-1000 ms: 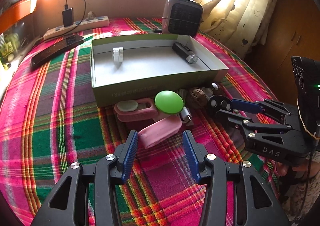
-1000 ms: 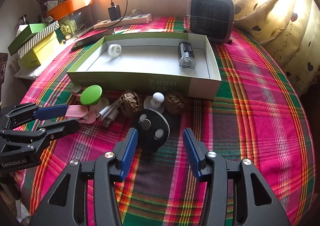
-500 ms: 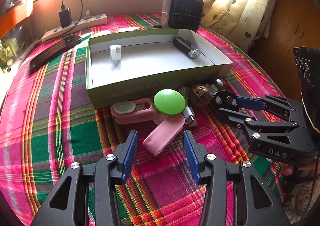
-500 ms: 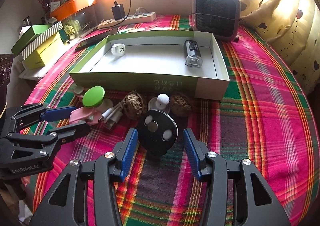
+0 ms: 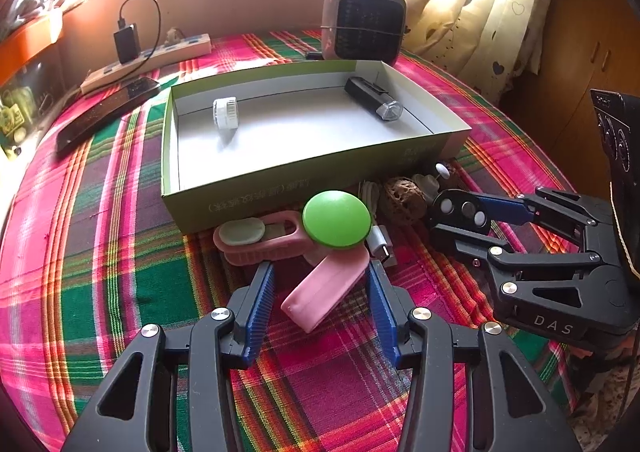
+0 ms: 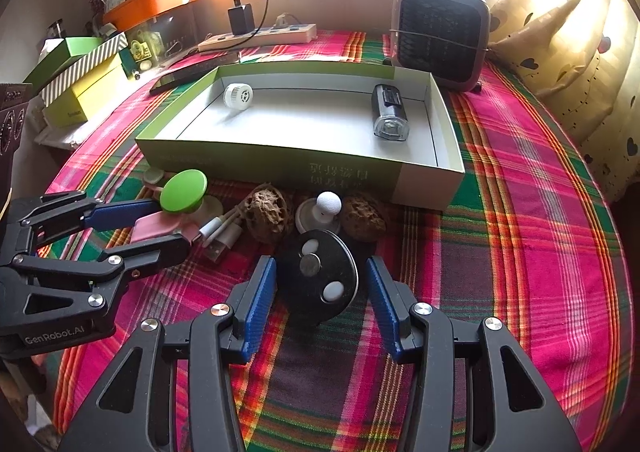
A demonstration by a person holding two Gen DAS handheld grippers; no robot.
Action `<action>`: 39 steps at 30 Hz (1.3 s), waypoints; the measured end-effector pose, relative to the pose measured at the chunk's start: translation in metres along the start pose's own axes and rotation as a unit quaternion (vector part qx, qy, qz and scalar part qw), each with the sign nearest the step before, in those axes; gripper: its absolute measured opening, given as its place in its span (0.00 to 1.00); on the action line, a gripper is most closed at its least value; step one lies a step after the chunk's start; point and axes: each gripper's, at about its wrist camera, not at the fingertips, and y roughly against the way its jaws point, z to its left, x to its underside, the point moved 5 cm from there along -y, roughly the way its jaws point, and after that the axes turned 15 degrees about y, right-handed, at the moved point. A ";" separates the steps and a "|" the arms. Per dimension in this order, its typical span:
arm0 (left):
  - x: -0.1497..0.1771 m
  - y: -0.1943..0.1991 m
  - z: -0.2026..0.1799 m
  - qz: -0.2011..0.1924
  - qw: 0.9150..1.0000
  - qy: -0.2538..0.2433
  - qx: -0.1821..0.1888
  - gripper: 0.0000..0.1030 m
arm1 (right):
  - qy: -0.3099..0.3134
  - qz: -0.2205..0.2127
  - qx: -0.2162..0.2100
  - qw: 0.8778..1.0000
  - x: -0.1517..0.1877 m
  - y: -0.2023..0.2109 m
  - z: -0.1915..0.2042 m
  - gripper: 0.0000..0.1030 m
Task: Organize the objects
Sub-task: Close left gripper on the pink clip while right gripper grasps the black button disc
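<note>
Plaid cloth in pink and green covers the surface (image 5: pixel 100 252) under a sunlit window.

From my left wrist camera, my left tool (image 5: pixel 320 304) is open, its blue pads either side of a pink flat case (image 5: pixel 324 292) that lies tilted between them, not clamped. Just beyond sits a green round disc (image 5: pixel 337 213), then a shallow green box (image 5: pixel 304 187) holding a white cap (image 5: pixel 225 112) and a black bike light (image 5: pixel 372 103).

From my right wrist camera, my right tool (image 6: pixel 320 298) is also open, straddling a black disc (image 6: pixel 320 276) with pale dots. Only this view clearly shows two walnut shells (image 6: pixel 267 211), a white knob (image 6: pixel 328 203) and a white cable (image 6: pixel 220 230) close behind it, plus stacked boxes (image 6: pixel 80 83) at far left.
</note>
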 end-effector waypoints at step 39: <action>0.001 -0.005 -0.019 -0.005 1.000 -0.009 -0.011 0.16 | -0.011 -0.006 -0.005 1.000 0.005 0.005 -0.002 0.35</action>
